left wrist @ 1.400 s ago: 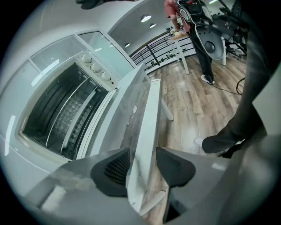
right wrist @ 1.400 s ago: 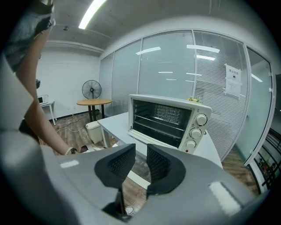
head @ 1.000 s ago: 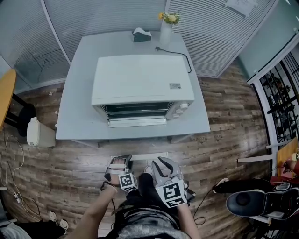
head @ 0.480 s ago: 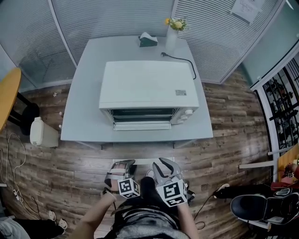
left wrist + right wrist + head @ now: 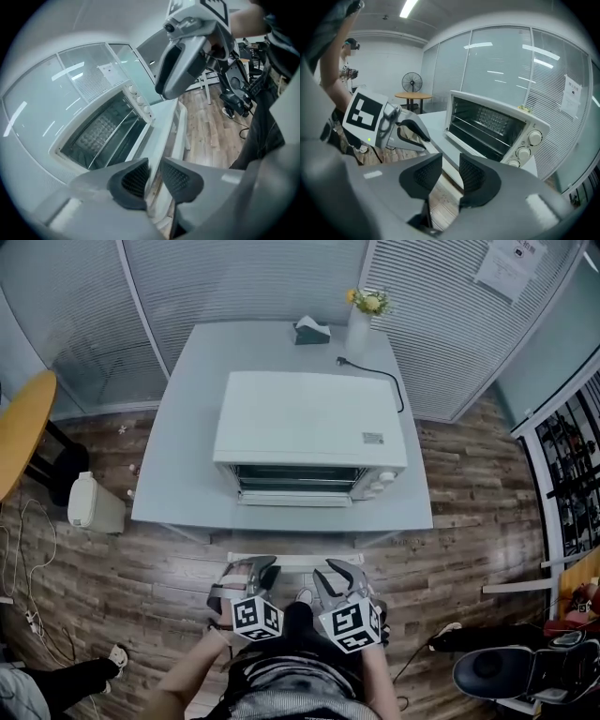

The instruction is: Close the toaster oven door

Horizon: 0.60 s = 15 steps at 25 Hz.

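A white toaster oven stands on a grey table, its door folded down open at the front and its knobs at the right. Both grippers hang low in front of my body, short of the table's front edge. The left gripper has its jaws closing with nothing between the pads. The right gripper has its jaws opening, also empty. The oven's dark cavity shows ahead of the left gripper. From the right gripper the oven is ahead to the right.
A vase of flowers, a tissue box and the oven's power cord are at the table's back. A white bin and a round wooden table are at left. A black chair is at lower right.
The head view has shifted, so the table and oven sit lower and further right in the frame. Both grippers stay low by my body. The door is still open.
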{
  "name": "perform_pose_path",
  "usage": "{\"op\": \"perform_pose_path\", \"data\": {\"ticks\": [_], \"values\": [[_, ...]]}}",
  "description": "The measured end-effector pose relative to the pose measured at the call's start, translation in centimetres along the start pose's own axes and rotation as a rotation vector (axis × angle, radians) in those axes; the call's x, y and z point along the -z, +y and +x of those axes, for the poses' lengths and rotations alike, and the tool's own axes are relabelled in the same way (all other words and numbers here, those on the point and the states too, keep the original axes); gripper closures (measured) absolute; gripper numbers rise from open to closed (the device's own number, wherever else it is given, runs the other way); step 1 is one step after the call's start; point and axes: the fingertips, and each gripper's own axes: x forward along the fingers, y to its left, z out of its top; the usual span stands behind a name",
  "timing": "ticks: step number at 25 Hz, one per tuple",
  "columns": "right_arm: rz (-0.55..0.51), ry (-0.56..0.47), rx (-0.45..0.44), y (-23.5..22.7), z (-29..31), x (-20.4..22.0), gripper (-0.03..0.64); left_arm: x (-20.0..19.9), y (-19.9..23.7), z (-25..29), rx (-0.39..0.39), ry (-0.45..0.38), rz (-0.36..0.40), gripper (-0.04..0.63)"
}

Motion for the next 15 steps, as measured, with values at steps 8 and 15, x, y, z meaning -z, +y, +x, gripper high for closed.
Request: {"op": "perform_pose_path", "data": {"ticks": [8,15], "values": [[-0.139,0.106,-0.078,1.3,1.4,1.7,0.502,-1.2,2.4,-0.6,-0.001,0.001,-0.004,0.509],[-0.372,0.225,-0.004,0.2,2.7,3.4,0.492,-2.5,4.9,-0.9,-0.024,-0.001,-0.013,0.509]]}}
